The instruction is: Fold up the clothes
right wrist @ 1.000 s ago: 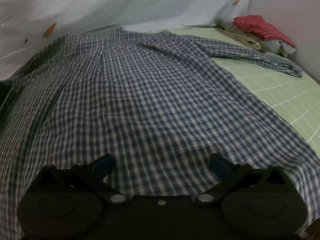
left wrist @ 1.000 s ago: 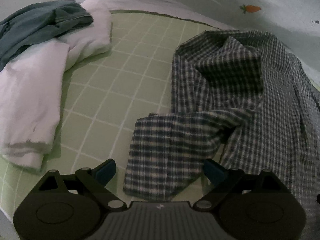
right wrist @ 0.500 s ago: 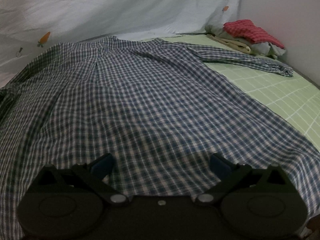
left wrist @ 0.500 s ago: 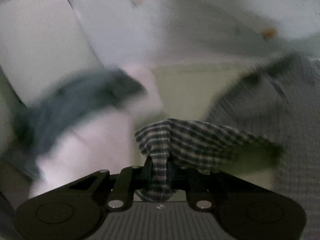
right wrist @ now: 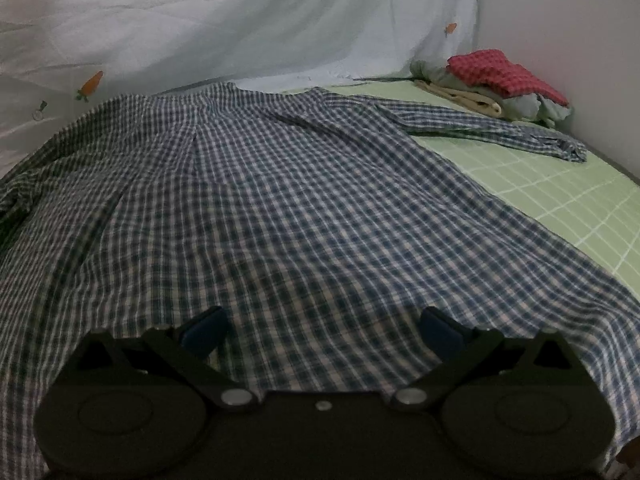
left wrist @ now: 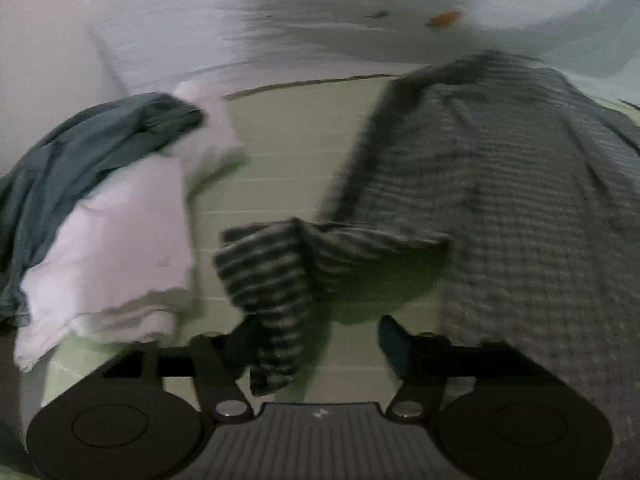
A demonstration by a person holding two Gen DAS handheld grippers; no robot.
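Plaid shirt (right wrist: 304, 208) spread flat, filling centre frame, directly ahead of right gripper (right wrist: 322, 326); jaws wide apart, holding nothing. Left view, blurred: shirt sleeve cuff (left wrist: 272, 292) hangs between left gripper (left wrist: 320, 344) jaws, which stand apart; contact with the left jaw unclear.

The left gripper (left wrist: 320, 338) fills the bottom of its frame: a matte black body with two round housings at lower left and lower right, each marked by a faint circle. Between them sits a grey ribbed plate with a small white mark at its top centre. Two silver screws flank the plate. Its fingers (left wrist: 394, 342) are dark blue. The right gripper (right wrist: 322, 328) has the same shape, with blue pads (right wrist: 438, 330), two silver screws and a small centre rivet.
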